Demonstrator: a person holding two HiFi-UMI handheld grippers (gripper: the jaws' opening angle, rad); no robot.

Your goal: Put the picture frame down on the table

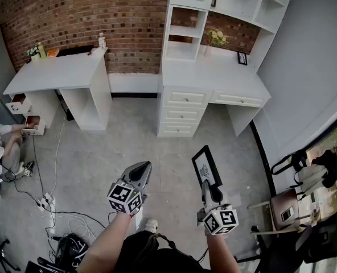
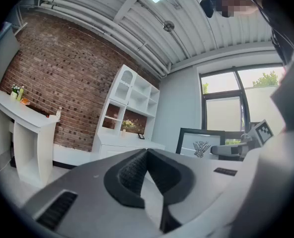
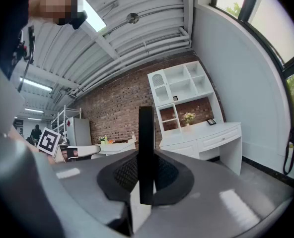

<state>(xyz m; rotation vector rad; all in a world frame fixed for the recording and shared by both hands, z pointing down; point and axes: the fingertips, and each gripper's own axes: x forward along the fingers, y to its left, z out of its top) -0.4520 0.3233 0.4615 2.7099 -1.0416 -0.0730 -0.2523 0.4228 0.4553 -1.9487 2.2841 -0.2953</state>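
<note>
The picture frame (image 1: 206,165) is being pinched edge-on in the jaws of the right gripper (image 1: 206,185), the white surface (image 1: 225,78) lying well ahead; the left gripper (image 1: 140,175) is being held with jaws together.

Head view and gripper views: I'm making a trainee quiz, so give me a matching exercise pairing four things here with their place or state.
Things:
1. large black picture frame
2. left gripper
3. small black frame
4. yellow flowers

Places or states:
A. at the white desk's right end, by the grey wall
B. shut, empty
C. in the brick-backed niche under the white shelves
D. clamped in the right gripper

Pairs: 1-D, 2-B, 3-A, 4-C.
</note>
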